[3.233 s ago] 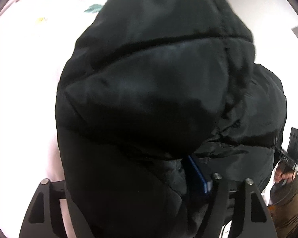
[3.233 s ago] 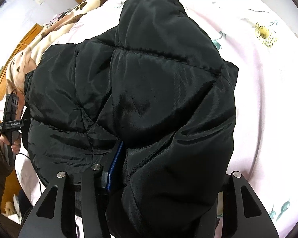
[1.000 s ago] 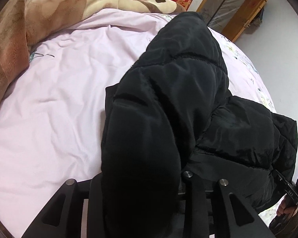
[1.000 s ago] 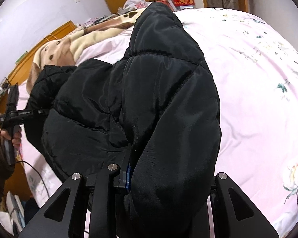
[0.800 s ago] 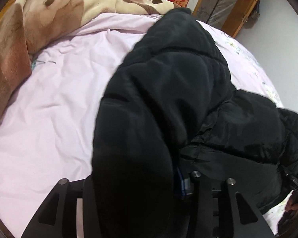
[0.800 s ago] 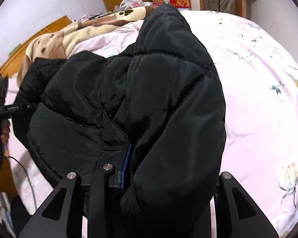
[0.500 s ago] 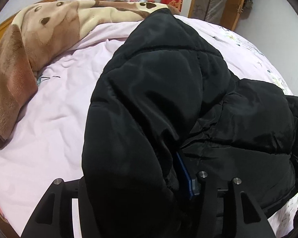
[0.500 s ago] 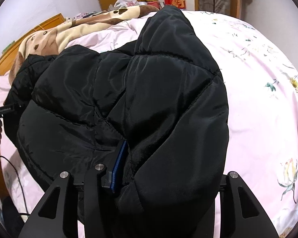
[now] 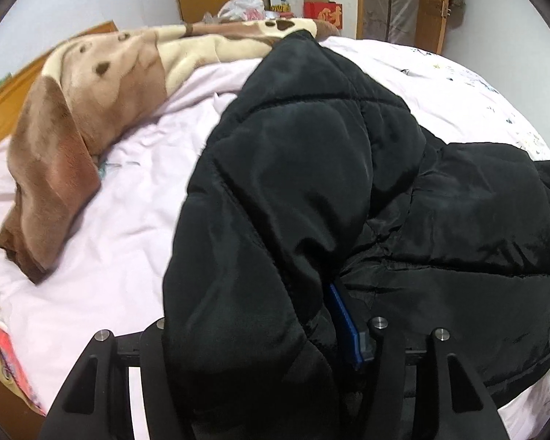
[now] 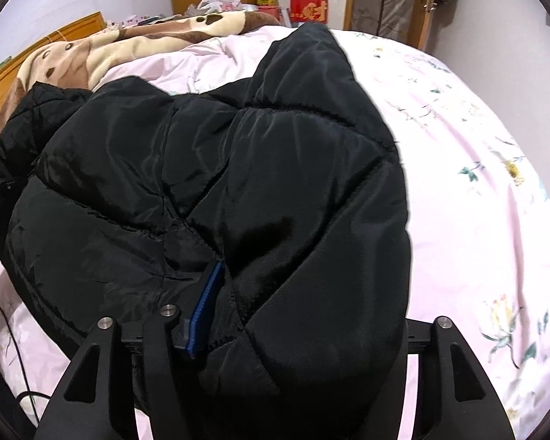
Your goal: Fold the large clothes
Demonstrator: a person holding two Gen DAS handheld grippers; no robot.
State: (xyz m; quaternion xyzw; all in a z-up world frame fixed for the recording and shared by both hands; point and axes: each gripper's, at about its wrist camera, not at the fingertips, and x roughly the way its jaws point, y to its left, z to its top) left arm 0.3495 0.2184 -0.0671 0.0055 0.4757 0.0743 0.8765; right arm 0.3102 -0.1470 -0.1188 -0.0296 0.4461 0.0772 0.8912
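Note:
A black puffer jacket (image 9: 348, 190) lies bunched on the pink bed sheet (image 9: 121, 220), one padded part folded over the rest. That thick fold runs down between the fingers of my left gripper (image 9: 253, 311). Its blue right pad (image 9: 343, 324) shows bare beside the fabric and no longer presses it; the left finger is hidden under the fold. In the right wrist view the jacket (image 10: 275, 183) likewise fills my right gripper (image 10: 304, 293). Those jaws are opening, and the blue left pad (image 10: 207, 304) stands off the cloth.
A brown and cream blanket (image 9: 91, 110) is heaped at the head of the bed by a wooden headboard (image 10: 73, 25). Boxes (image 10: 308, 7), bags and wardrobes stand along the far wall. A thin cable (image 10: 3, 322) runs over the bed's near left edge.
Both grippers' jaws have widened, so the blue pads now show beside the fold. Both views have swung up toward the room. The jacket has settled lower on the bed.

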